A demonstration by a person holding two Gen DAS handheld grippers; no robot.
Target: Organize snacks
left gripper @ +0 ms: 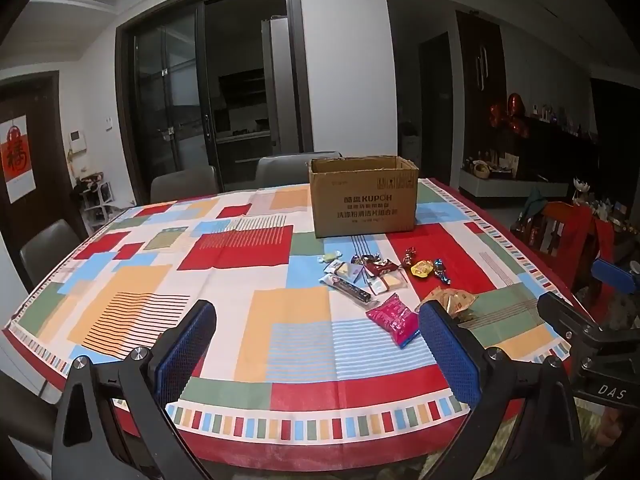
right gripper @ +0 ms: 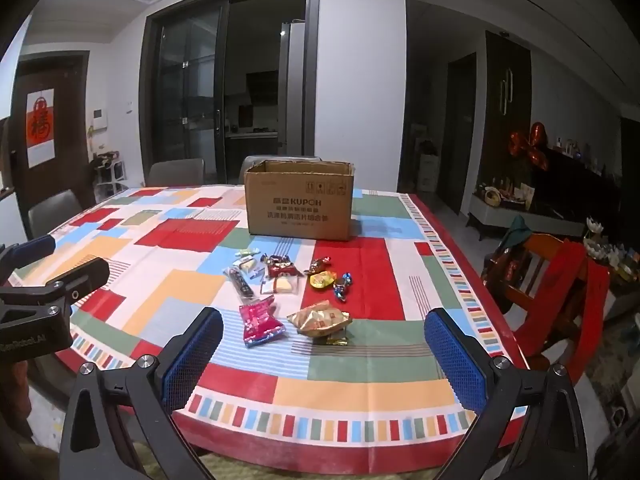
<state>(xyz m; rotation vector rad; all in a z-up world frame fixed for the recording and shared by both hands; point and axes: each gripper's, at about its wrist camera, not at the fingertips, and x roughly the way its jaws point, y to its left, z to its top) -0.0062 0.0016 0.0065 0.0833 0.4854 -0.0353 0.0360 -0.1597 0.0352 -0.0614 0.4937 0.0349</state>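
One dark snack bar [right gripper: 240, 285] lies lengthwise toward the box [right gripper: 299, 204].

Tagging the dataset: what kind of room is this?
Likely a home dining room: a table under a patterned cloth, chairs around it, and a kitchen behind glass sliding doors.

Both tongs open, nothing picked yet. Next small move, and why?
Probably ease the right tongs forward and down onto the gold packet: it lies nearest, almost centred between the open fingers, loose on the tablecloth. The cardboard box behind the snacks stands open. The left tongs hold nothing.
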